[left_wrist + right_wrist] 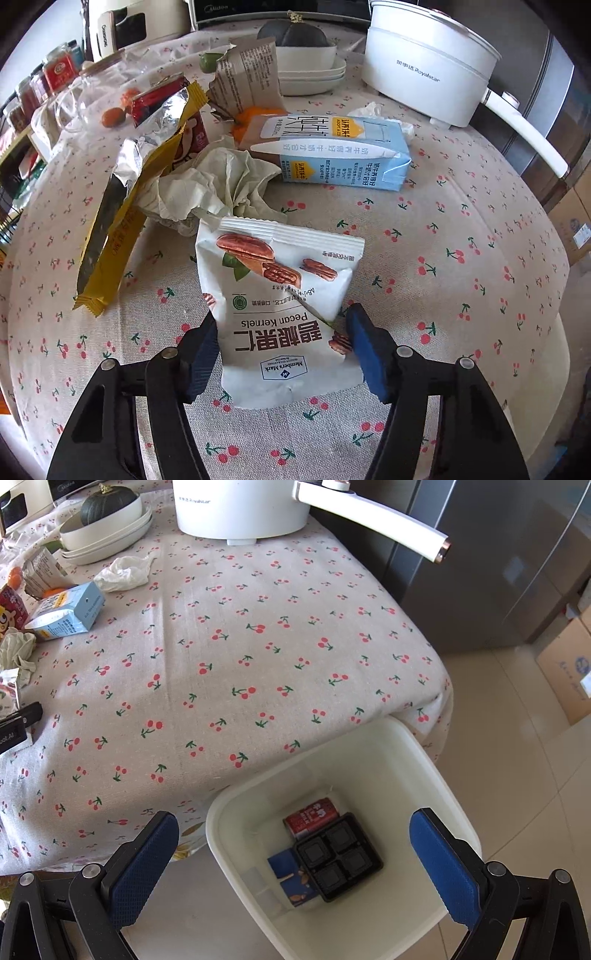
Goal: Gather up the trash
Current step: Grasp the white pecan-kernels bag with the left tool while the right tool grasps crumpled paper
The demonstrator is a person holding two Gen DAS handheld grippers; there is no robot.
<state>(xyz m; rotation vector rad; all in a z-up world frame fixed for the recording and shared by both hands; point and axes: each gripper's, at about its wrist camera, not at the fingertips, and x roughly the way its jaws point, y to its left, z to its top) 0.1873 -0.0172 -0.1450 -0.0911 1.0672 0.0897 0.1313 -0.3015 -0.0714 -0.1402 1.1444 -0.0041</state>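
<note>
A white pecan kernels bag (280, 306) lies on the cherry-print tablecloth, its lower part between the blue pads of my left gripper (282, 350), which straddles it with jaws open. Behind it lie a crumpled tissue (218, 184), a yellow foil wrapper (122, 221), a blue milk carton (332, 151) and a torn paper pack (247, 81). My right gripper (295, 860) is open and empty above a white trash bin (406, 760) beside the table; a black tray (338, 854), a red pack (312, 814) and a blue pack (291, 875) lie inside.
A white electric pot (424, 62) with a long handle (373, 520) stands at the back. Stacked white bowls (310, 70) hold a dark squash. Jars and a clear bag (92, 92) crowd the left side. A fridge (498, 561) and cardboard boxes (565, 672) stand to the right.
</note>
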